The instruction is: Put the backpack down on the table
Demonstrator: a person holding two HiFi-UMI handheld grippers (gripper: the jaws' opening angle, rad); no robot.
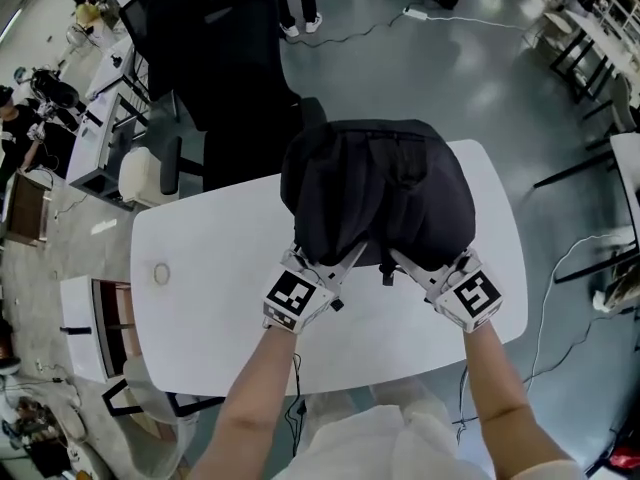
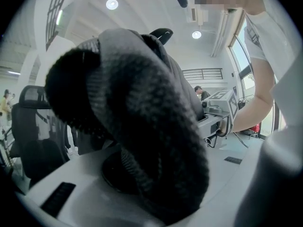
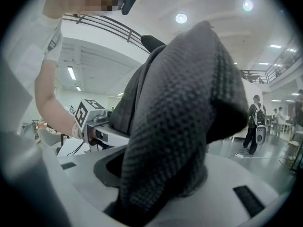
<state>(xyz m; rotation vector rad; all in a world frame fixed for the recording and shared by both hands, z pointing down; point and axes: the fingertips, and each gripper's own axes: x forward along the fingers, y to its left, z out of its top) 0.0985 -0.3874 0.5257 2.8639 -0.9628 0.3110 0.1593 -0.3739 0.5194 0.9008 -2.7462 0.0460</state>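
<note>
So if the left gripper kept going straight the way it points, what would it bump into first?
The backpack. The left gripper is clamped on its dark fabric, which fills the whole way ahead in the left gripper view. What lies behind it is hidden.

A black chair (image 1: 225, 58) stands beyond the left gripper (image 1: 328, 260), a little to its left. Left of that gripper lies a small pale ring (image 1: 161, 273). Farther left is a cluttered desk (image 1: 95, 143) with a seated person (image 1: 20, 118) beside it. Well beyond the right gripper (image 1: 432, 266), a power strip (image 1: 415, 13) lies on the grey floor (image 1: 480, 88), and its white cable (image 1: 470, 20) runs off to the right. A thin cable (image 1: 545, 308) loops over the floor right of the right gripper. In the right gripper view a standing person (image 3: 253, 122) shows far off to the right. Round ceiling lights (image 2: 112, 4) glow above the left gripper.
</note>
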